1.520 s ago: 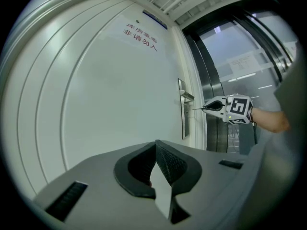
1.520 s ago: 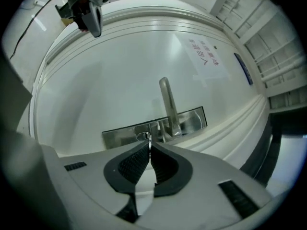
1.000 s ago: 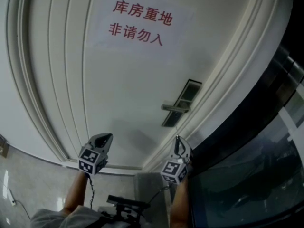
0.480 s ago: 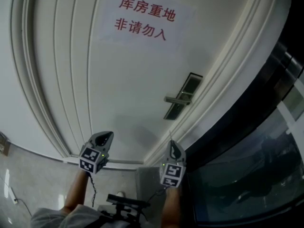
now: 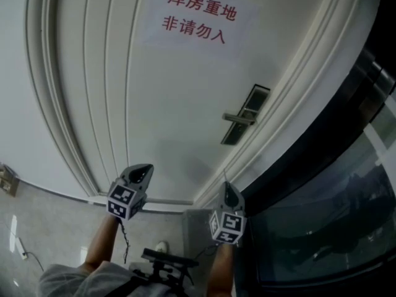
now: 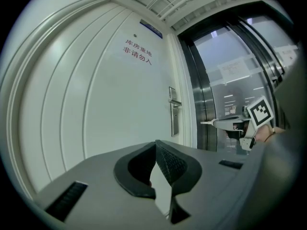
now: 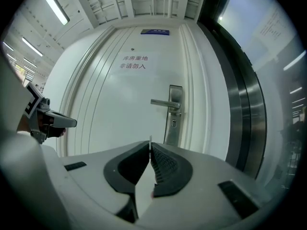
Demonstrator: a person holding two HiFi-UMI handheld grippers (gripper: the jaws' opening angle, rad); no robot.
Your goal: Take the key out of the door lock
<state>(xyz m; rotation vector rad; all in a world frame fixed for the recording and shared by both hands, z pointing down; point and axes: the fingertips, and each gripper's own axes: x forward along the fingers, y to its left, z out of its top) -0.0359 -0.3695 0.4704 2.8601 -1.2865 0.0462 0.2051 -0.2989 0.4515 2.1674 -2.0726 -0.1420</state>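
The head view looks from above the person's arms toward the white door (image 5: 185, 116), standing a little back, with the left gripper (image 5: 146, 167) and right gripper (image 5: 226, 187) low in frame. The left gripper view sights along its own jaws, slanting across to the distant door handle (image 6: 175, 102), and catches the right gripper at its right edge. The right gripper view faces the door more squarely and nearer; all three share door, handle and red-lettered notice (image 5: 201, 16).
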